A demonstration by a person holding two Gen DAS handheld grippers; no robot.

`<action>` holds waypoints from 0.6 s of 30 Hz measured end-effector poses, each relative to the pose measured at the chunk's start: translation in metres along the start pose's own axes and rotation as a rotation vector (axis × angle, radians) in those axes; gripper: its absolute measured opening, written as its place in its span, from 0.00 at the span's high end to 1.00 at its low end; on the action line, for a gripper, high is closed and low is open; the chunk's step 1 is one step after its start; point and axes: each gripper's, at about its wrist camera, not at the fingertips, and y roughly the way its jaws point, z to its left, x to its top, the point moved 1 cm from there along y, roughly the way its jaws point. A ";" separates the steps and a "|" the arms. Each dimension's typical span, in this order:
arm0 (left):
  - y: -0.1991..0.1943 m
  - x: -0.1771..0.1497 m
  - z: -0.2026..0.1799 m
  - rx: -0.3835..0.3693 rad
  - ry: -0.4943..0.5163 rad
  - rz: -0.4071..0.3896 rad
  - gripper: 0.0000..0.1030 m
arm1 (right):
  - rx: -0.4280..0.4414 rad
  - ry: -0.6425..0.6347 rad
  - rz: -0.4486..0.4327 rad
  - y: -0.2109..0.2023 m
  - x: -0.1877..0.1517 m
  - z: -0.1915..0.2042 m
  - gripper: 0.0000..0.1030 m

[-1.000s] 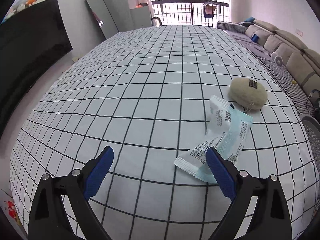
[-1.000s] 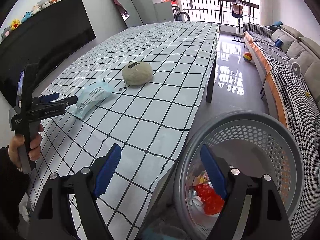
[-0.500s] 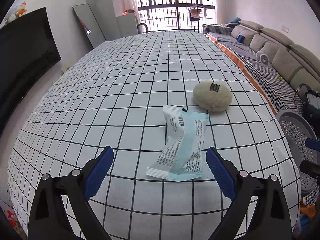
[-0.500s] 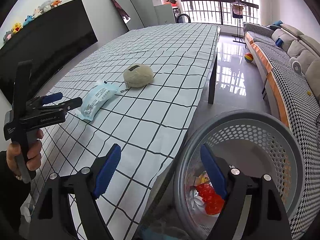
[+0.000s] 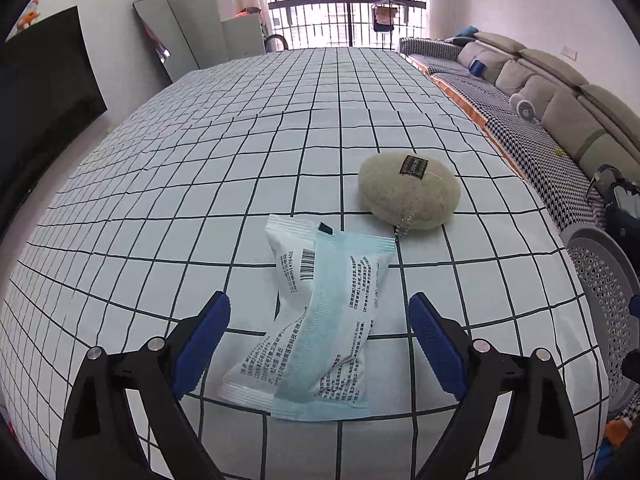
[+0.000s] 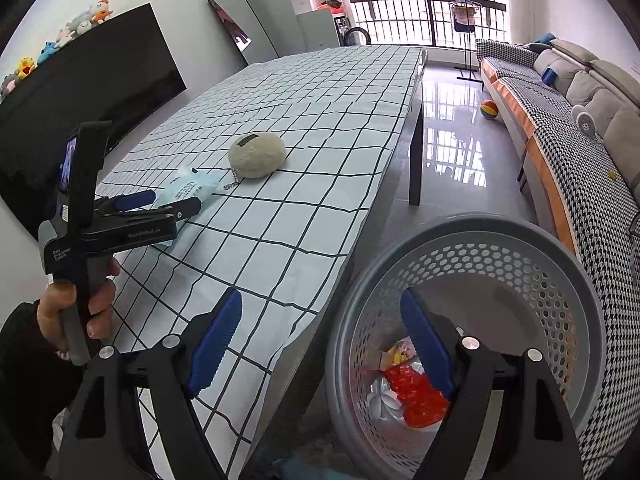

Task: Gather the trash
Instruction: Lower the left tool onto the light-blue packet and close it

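Our left hand-held gripper [image 5: 320, 320] has its fingers spread wide on either side of the wrapper [image 5: 316, 320], which lies flat on the checked tabletop [image 5: 200, 200] just beside a beige pouch [image 5: 408, 196]. Our right hand-held gripper [image 6: 320, 336] hangs open and empty over the grey basket [image 6: 560, 280] holding trash beside the tabletop.

Packet [image 5: 316, 320] glossy plastic film; pouch [image 5: 408, 196] fuzzy cloth; tablecloth [image 5: 240, 160] matt; basket [image 6: 560, 280] perforated plastic.

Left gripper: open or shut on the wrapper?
Open. Left gripper fingers straddle the wrapper, visible gaps both sides; wrapper lies flat on the table.
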 end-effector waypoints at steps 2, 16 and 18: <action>0.005 -0.001 0.002 -0.012 -0.012 0.016 0.25 | -0.004 0.000 0.005 0.001 0.000 -0.001 0.24; -0.005 -0.002 0.019 0.004 -0.047 -0.032 0.49 | -0.037 -0.060 0.002 0.016 0.014 0.019 0.24; -0.012 0.001 0.023 0.027 -0.053 -0.064 0.49 | -0.023 -0.078 -0.003 0.020 0.023 0.024 0.24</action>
